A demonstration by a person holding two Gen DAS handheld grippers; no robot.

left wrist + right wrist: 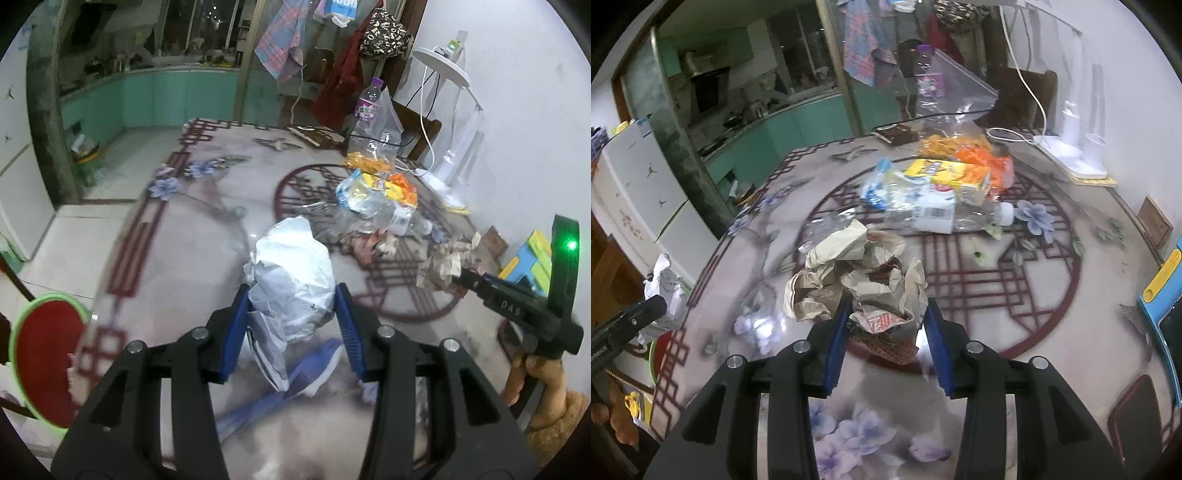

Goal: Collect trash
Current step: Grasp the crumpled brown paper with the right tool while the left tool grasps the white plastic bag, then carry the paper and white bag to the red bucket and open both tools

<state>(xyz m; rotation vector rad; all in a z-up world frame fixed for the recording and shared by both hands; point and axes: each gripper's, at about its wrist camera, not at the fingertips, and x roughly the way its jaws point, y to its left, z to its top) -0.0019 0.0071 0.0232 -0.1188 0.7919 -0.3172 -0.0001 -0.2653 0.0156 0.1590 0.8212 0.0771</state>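
Left hand-held gripper pinches one white wad; right hand-held gripper, one brown wad.

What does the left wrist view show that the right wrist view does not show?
Only the left wrist view shows the red stool beside the table, and the left gripper shut on the white crumpled paper. Only the right wrist view shows the white fridge and the right gripper shut on the brown crumpled paper. Both show the crushed plastic bottle and the desk lamp.
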